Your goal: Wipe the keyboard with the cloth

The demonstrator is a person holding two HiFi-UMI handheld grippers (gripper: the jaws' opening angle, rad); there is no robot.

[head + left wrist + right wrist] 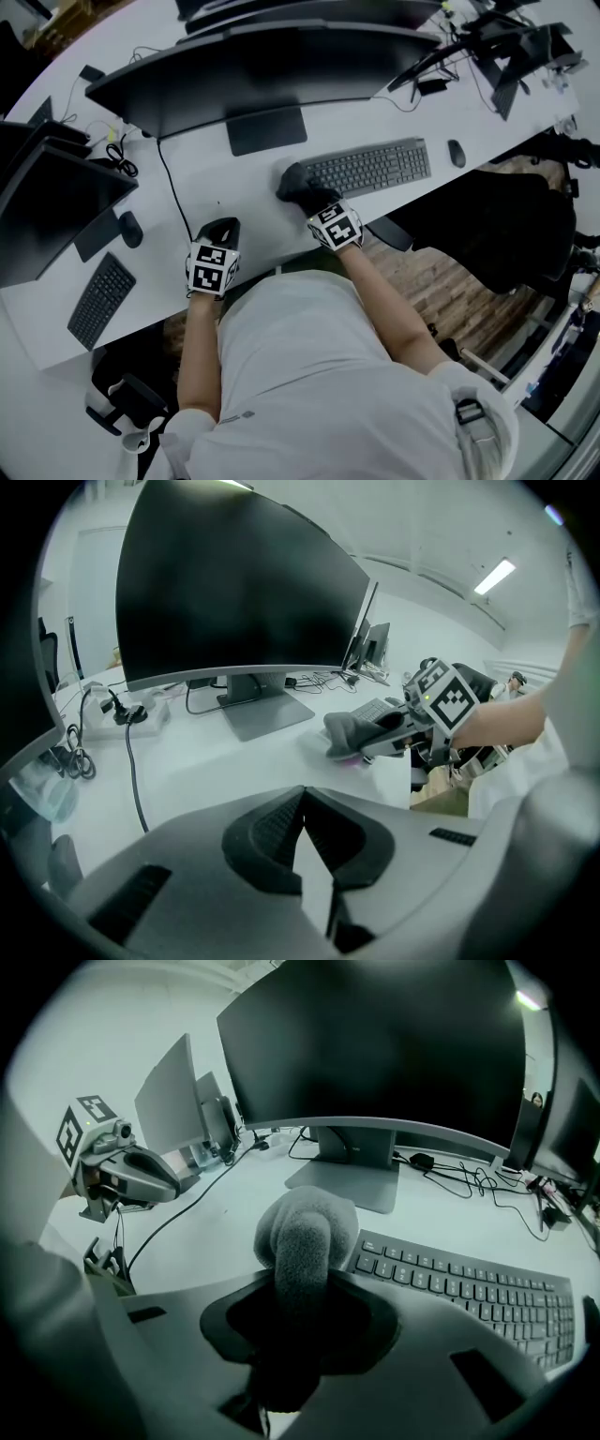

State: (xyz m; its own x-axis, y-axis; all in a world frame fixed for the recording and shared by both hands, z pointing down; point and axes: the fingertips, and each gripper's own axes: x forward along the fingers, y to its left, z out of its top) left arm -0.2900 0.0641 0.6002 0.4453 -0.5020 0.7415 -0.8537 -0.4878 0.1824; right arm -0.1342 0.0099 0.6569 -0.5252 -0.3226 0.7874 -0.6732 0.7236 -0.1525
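Observation:
A dark grey keyboard (370,169) lies on the white desk (187,272), in front of the big monitor. My right gripper (305,194) is shut on a bunched grey cloth (291,180) just off the keyboard's left end. In the right gripper view the cloth (305,1227) bulges out between the jaws, next to the keyboard (469,1288). My left gripper (223,230) rests over the desk to the left, apart from both. Its jaws meet at the tips with nothing in them (302,799). From there the cloth (352,731) shows low over the desk.
A large curved monitor (262,61) with its stand base (266,129) stands behind the keyboard. A mouse (457,153) lies to the keyboard's right. A black cable (173,192) crosses the desk. A second keyboard (101,300) and mouse (131,229) lie far left. A black chair (516,225) stands right.

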